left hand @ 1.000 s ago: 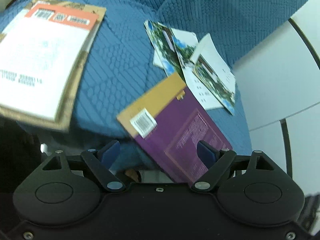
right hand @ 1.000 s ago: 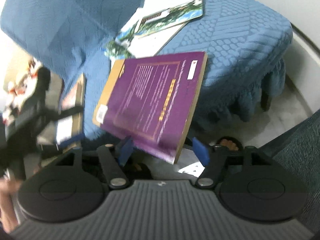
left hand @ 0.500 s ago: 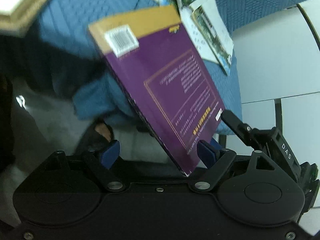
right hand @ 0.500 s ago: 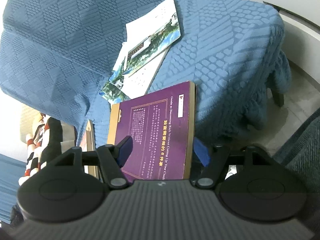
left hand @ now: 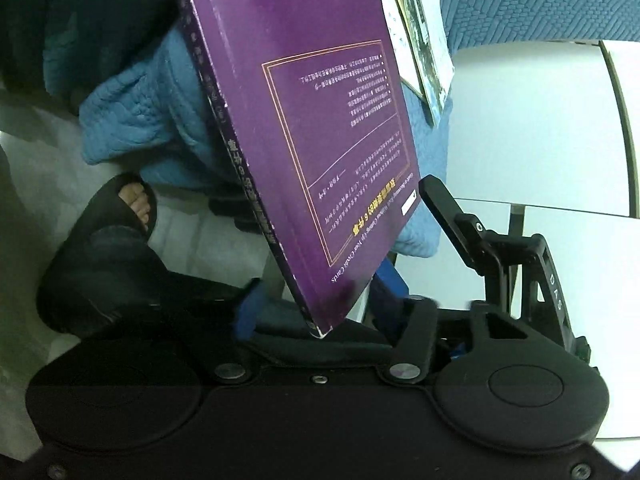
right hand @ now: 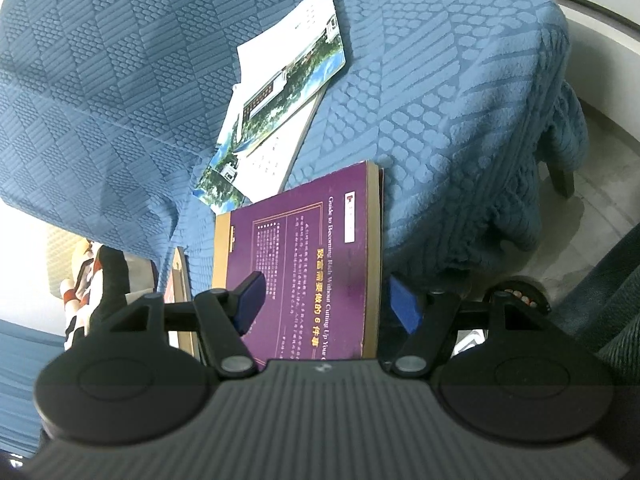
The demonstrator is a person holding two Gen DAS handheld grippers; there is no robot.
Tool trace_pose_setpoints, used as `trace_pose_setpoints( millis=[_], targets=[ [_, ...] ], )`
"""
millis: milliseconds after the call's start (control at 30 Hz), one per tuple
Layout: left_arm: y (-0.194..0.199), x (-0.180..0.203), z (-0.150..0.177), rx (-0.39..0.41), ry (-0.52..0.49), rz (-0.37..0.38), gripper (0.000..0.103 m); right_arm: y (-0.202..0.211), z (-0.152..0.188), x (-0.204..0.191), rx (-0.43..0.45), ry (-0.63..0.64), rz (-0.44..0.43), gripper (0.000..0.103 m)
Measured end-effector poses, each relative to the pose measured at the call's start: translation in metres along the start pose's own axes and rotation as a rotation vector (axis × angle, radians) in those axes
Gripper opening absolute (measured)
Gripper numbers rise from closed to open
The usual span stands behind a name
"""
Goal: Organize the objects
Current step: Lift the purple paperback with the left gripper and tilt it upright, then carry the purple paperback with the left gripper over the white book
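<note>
Left wrist view: the purple book (left hand: 336,128) hung off the edge of the blue cover (left hand: 132,120), its long axis running away from the camera, its near corner between the left gripper's (left hand: 320,300) pads. Those jaws were closing; contact could not be told. The right gripper (left hand: 480,240) stood just beside the far edge.

Right wrist view: the book (right hand: 304,264) lay lengthwise between the right gripper's (right hand: 328,304) jaws, half open, apparently not pressing. Its cover read "Guide to Becoming Rich Without Cutting Up Your C…". Pamphlets (right hand: 280,108) lay beyond.
</note>
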State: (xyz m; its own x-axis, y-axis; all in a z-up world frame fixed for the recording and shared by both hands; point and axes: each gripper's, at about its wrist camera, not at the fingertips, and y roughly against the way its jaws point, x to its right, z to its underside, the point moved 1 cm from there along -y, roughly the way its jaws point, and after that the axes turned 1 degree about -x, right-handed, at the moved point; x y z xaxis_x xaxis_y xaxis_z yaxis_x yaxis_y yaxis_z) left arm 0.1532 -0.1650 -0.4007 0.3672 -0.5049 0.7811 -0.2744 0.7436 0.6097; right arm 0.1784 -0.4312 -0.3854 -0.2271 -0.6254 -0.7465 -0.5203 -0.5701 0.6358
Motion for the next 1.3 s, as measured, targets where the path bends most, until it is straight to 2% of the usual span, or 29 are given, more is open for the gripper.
trace_pose_setpoints(
  millis=[67,367,600,867,1067,1233,1300],
  targets=[
    [0.001,0.001,0.0,0.0,-0.004,0.018,0.028,-0.001,0.001,0.0,-0.004,-0.001,-0.001,0.07],
    [0.026,-0.005,0.001,0.004,0.039,0.063,0.019,-0.003,0.002,-0.001,-0.023,-0.016,-0.015,0.07],
    [0.066,-0.006,0.007,0.021,-0.024,0.032,0.017,-0.001,0.002,0.001,-0.026,-0.056,-0.046,0.07],
    [0.108,-0.027,-0.003,0.082,0.041,0.007,0.015,-0.004,0.005,-0.002,-0.039,-0.038,-0.031,0.07],
    [0.123,-0.043,-0.016,0.12,0.08,-0.026,0.017,-0.018,0.013,-0.01,-0.126,0.009,-0.033,0.069],
    [0.126,-0.048,-0.023,0.15,0.078,-0.074,0.021,-0.03,0.022,-0.018,-0.192,0.066,0.0,0.061],
    [0.125,-0.051,-0.026,0.162,0.086,-0.082,0.023,-0.03,0.023,-0.018,-0.206,0.07,0.005,0.053]
  ],
)
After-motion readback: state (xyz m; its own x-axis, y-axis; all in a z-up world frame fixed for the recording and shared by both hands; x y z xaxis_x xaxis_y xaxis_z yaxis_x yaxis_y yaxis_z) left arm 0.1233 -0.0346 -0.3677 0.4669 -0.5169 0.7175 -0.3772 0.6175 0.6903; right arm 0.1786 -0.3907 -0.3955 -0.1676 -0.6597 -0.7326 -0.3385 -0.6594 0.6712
